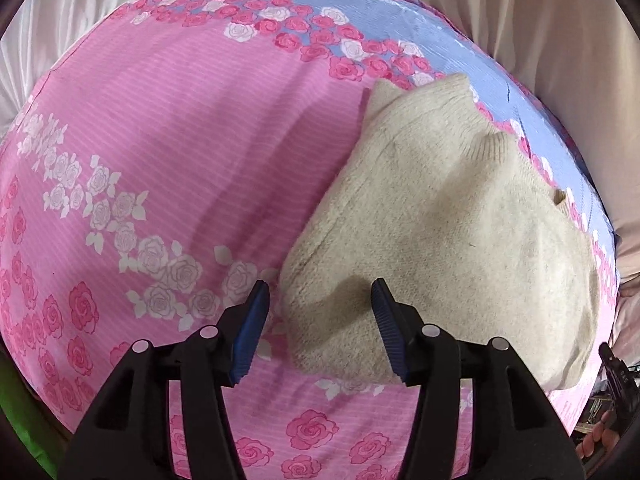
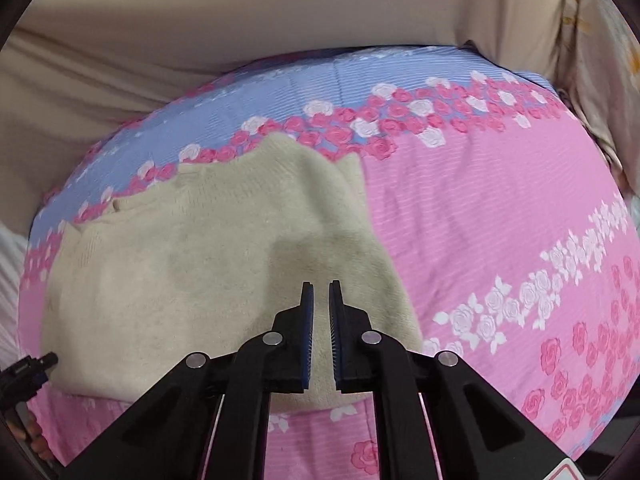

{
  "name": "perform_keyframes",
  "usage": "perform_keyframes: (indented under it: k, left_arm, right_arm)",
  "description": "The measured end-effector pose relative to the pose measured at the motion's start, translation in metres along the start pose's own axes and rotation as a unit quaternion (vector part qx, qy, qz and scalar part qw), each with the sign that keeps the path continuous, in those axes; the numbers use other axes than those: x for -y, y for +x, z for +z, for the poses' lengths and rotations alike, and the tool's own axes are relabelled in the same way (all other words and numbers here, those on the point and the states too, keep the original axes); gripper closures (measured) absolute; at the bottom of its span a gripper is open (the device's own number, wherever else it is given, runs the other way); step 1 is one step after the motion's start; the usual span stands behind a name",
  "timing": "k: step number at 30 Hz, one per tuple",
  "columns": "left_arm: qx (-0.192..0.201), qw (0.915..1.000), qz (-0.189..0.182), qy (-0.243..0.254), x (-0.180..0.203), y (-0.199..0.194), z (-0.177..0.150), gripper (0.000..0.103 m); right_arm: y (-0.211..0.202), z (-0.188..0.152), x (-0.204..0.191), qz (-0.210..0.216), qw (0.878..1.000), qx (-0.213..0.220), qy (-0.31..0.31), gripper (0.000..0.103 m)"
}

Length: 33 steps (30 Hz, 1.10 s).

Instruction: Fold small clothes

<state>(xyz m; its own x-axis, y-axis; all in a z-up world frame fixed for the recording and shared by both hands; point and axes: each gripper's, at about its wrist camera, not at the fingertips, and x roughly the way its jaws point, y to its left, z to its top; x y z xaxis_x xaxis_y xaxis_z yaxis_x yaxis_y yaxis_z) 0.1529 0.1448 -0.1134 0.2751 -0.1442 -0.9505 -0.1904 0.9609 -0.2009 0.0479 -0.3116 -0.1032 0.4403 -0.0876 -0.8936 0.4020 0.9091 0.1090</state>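
While spread over pink and blue: bed (image 1: 168, 152) covered by a rose-print sheet, beige cloth bunched round its far edge; plenty of bare sheet to the left gripper's side of the garment.

Sweater: cream knit sweater (image 1: 440, 220) lying flat near the blue band of the sheet; ribbed collar (image 1: 486, 148) at the far end; looks already doubled into a long panel, sleeves not showing, probably tucked under; near edge rounded and thick, reading as a fold rather than a raw hem.

Step in hand: judged a pause between folds; neither gripper gripping cloth; sides seemingly done, the end-to-end fold not yet made.

Left gripper (image 1: 320, 320): jaws apart, about halfway; poised above the sweater's near left corner, one finger over the sheet, the other over the knit; nothing between the pads.

Right gripper (image 2: 321, 312): jaws nearly together, only a thin slit left; pointing down over the near edge of the sweater; no cloth caught between them, so far as can be told.

Next move: opening the right jaws again; lowering both to the near edge, one at each corner; pinching all layers at once, since thick knit slips; lifting and carrying the edge toward the collar, keeping both corners level to avoid a skewed fold.
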Motion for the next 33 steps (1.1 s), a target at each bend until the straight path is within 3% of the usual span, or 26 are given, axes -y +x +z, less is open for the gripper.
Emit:
perform_keyframes:
  k: [4, 6, 8, 9, 10, 12, 14, 17, 19, 21, 22, 24, 27, 29, 32, 33]
  left_arm:
    - [0.055, 0.9964, 0.033, 0.056, 0.024, -0.023, 0.008, 0.051]
    - [0.075, 0.992, 0.041, 0.093, 0.041, -0.029, 0.012, 0.035]
    - [0.074, 0.9891, 0.05, 0.118, 0.054, -0.021, 0.016, 0.034]
    - [0.063, 0.9894, 0.051, 0.12, 0.057, -0.012, 0.018, 0.034]
    - [0.049, 0.9913, 0.048, 0.112, 0.055, 0.0, 0.021, 0.034]
    - [0.027, 0.996, 0.046, 0.072, 0.041, 0.012, 0.026, 0.035]
    - [0.022, 0.9997, 0.013, 0.005, 0.013, 0.011, 0.027, 0.035]
    - [0.035, 0.9977, -0.014, -0.057, -0.02, 0.002, 0.027, 0.035]
    - [0.039, 0.9978, -0.013, -0.052, -0.021, -0.001, 0.034, 0.035]
    - [0.029, 0.9988, -0.031, -0.025, -0.014, -0.001, 0.045, 0.026]
    - [0.016, 0.9981, -0.059, -0.007, -0.011, 0.0, 0.05, 0.025]
    - [0.012, 0.992, -0.123, 0.027, -0.015, -0.002, 0.053, 0.025]
    - [-0.027, 0.981, -0.181, 0.065, -0.034, -0.002, 0.062, 0.026]
    - [-0.046, 0.9766, -0.188, 0.094, -0.043, -0.001, 0.068, 0.026]
    - [-0.077, 0.9629, -0.194, 0.171, -0.053, 0.005, 0.069, 0.026]
    - [-0.09, 0.9548, -0.209, 0.191, -0.055, 0.007, 0.066, 0.025]
  right_arm:
    - [0.002, 0.003, -0.015, 0.02, 1.0, -0.009, 0.0, 0.096]
    - [0.004, 0.004, -0.03, 0.014, 0.999, -0.006, -0.031, 0.096]
    - [0.026, 0.007, -0.032, -0.015, 0.999, -0.029, -0.044, 0.096]
    - [0.039, 0.007, -0.026, -0.028, 0.998, -0.04, -0.038, 0.101]
    - [0.053, 0.007, -0.017, -0.036, 0.998, -0.054, -0.026, 0.103]
    - [0.062, 0.008, -0.002, -0.006, 0.998, -0.059, 0.003, 0.103]
    - [0.051, 0.013, -0.001, 0.001, 0.998, -0.064, 0.017, 0.103]
    - [0.022, 0.019, -0.015, 0.008, 1.0, -0.024, -0.004, 0.095]
    - [0.013, 0.025, -0.025, 0.007, 1.0, -0.007, -0.027, 0.091]
    - [0.014, 0.035, -0.024, -0.007, 0.999, -0.003, -0.033, 0.075]
    - [0.016, 0.039, -0.02, -0.012, 1.0, -0.005, -0.028, 0.071]
    - [0.016, 0.041, -0.004, -0.021, 1.0, -0.014, -0.017, 0.07]
    - [0.005, 0.03, 0.017, -0.003, 1.0, -0.007, -0.012, 0.07]
    - [-0.003, 0.015, 0.022, 0.006, 1.0, -0.005, -0.021, 0.069]
    - [-0.006, -0.006, 0.019, 0.014, 0.999, -0.013, -0.041, 0.068]
    - [-0.005, -0.01, 0.018, 0.018, 0.999, -0.019, -0.046, 0.066]
